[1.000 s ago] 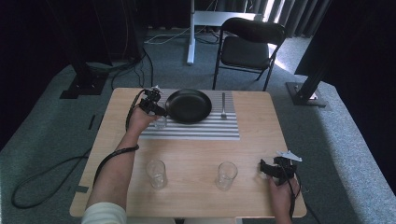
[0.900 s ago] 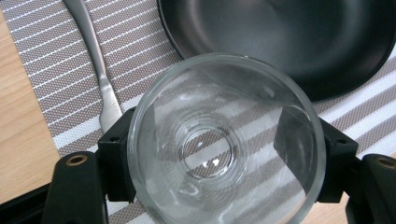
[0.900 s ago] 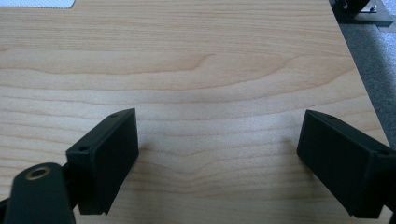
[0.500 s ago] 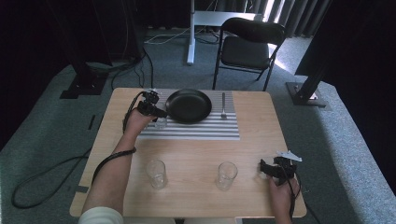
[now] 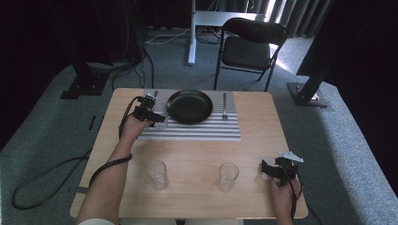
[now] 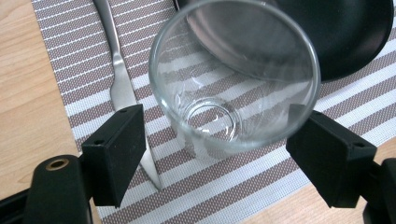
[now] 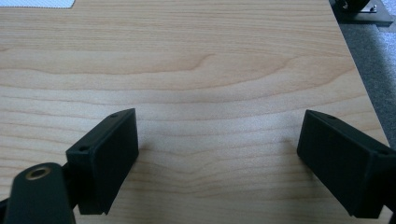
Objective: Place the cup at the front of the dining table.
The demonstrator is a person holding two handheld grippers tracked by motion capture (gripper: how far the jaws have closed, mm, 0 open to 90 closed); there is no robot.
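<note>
Glass (image 6: 233, 79) on mat (image 6: 224, 186), my left gripper (image 6: 219, 149) spread around it.
Likely fragile, slippery: I'd pinch mid-wall. Right gripper (image 7: 217, 158) spread, empty.

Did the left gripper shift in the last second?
Yes, slightly. In the high view the left gripper drew back from the black plate toward the person, along the striped mat.

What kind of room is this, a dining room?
Probably a recording studio or lab, not a home: dark curtains surround the light wooden table, loose cables cross the grey carpet, and black stand bases flank it.
</note>
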